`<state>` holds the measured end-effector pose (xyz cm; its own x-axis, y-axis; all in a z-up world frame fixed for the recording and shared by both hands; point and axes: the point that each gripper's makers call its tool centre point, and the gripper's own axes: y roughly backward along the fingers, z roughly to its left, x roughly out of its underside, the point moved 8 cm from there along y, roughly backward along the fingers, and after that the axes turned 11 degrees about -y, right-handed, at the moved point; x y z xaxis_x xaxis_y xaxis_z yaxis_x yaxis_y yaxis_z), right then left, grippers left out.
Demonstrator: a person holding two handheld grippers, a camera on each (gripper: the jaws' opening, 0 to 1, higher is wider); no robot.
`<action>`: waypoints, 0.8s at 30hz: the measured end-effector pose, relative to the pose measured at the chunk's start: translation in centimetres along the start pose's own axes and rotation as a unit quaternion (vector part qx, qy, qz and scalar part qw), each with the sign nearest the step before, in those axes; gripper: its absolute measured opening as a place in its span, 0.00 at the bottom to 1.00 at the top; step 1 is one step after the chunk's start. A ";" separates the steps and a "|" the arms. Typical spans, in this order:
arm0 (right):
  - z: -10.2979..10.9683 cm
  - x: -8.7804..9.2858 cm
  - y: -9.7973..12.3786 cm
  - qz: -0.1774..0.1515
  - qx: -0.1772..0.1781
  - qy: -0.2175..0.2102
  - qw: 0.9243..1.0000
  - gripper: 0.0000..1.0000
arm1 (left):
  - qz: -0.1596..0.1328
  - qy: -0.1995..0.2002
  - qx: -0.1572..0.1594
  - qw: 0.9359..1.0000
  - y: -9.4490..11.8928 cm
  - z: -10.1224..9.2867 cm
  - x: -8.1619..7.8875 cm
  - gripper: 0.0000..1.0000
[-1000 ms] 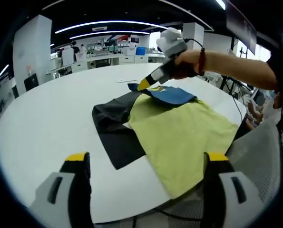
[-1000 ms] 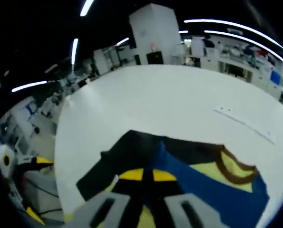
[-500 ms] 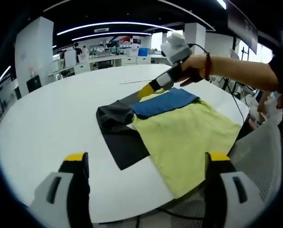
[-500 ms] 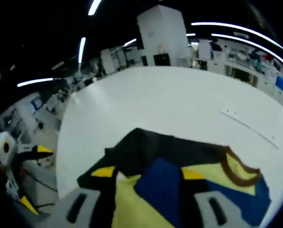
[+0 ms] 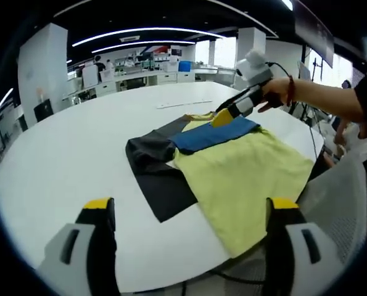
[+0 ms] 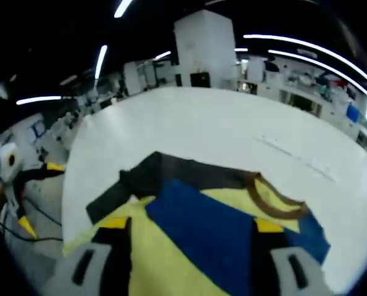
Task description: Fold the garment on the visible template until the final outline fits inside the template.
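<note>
A yellow-green shirt (image 5: pixel 245 179) lies on a dark template sheet (image 5: pixel 161 191) on the round white table (image 5: pixel 66 154). Its blue sleeve (image 5: pixel 211 134) is folded flat across the upper part of the shirt. My right gripper (image 5: pixel 226 116), held in a person's hand, hovers just above the far end of that sleeve. In the right gripper view, the right gripper (image 6: pixel 189 223) stands open over the blue sleeve (image 6: pixel 214 228), with the brown collar (image 6: pixel 272 200) and template (image 6: pixel 171 172) beyond. My left gripper (image 5: pixel 190 206) is open and empty near the table's front edge, short of the shirt.
The shirt's lower hem hangs over the near table edge (image 5: pixel 232 246) beside a grey mesh chair (image 5: pixel 337 203). A thin strip (image 5: pixel 177 105) lies far out on the table. The person's arm (image 5: pixel 319 102) reaches in from the right. Desks and pillars stand in the background.
The right gripper opened and let go of the blue sleeve, which now lies flat across the shirt. It then drew back along the sleeve, away from the template. The left gripper stayed put.
</note>
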<state>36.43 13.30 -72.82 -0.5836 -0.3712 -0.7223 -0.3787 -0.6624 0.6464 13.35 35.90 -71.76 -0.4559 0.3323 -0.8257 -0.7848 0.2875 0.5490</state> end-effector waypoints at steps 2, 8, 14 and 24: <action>-0.9 0.6 0.8 -0.002 0.010 0.001 1.000 0.79 | 0.000 0.000 0.001 1.000 -0.1 0.1 -0.1 0.99; -2.6 2.3 3.3 -0.004 0.030 0.001 1.000 0.77 | 0.003 0.000 0.002 1.000 -0.4 0.4 -0.3 0.99; -4.6 4.0 5.5 -0.004 0.052 -0.002 0.999 0.74 | 0.014 -0.003 0.003 1.000 -0.7 1.1 0.1 0.99; -6.9 7.3 8.2 -0.018 0.098 -0.016 0.995 0.57 | 0.005 0.027 -0.040 0.999 -1.6 3.3 0.6 0.76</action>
<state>33.98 0.65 -74.50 -0.5890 -0.3266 -0.7392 -0.5309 -0.5332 0.6586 15.70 38.57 -72.70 -0.4836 0.2849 -0.8276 -0.8105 0.2112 0.5463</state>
